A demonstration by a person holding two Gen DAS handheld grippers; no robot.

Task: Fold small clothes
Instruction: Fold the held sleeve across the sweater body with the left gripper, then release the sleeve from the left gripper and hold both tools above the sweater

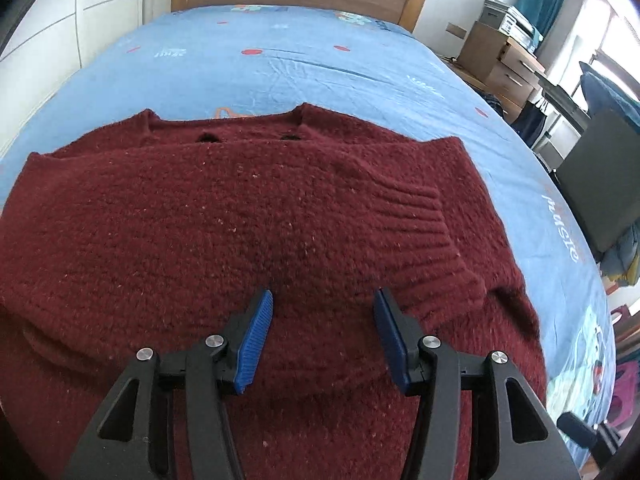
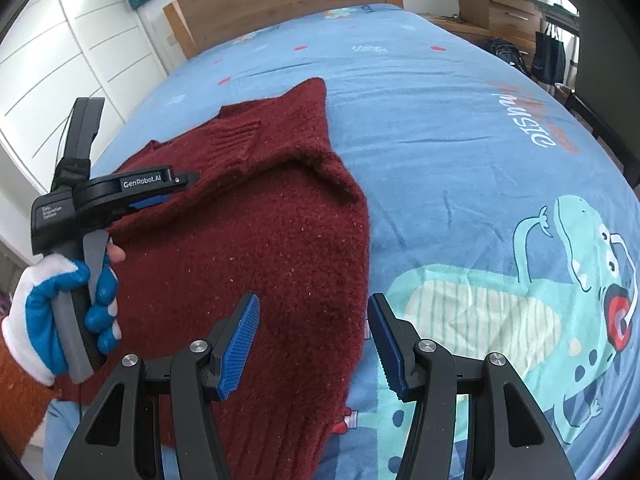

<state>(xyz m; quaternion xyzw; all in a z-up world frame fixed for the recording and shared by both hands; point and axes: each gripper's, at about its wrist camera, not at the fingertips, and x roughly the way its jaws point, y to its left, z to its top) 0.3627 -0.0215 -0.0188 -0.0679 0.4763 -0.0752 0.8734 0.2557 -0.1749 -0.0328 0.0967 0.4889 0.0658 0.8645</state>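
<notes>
Your left gripper (image 1: 323,304) held level, jaws spread wide, nothing between the blue pads (image 1: 256,340), your right gripper (image 2: 313,308) likewise parted, your gloved left hand (image 2: 66,312) wrapped round its handle

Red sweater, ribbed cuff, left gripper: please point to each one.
red sweater (image 1: 168,240), left wrist view, on its knit body.
ribbed cuff (image 1: 428,224), left wrist view, on the ribbing.
left gripper (image 1: 322,340), left wrist view, between its open fingertips.

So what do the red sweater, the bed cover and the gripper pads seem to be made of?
Sweater: thick fuzzy knit, probably wool or acrylic; ribbed cuff, pale flecks. Bed cover: thin matte woven fabric, likely cotton; fine creases, printed cartoon. Pads: blue, ridged, probably rubber or soft plastic.
</notes>
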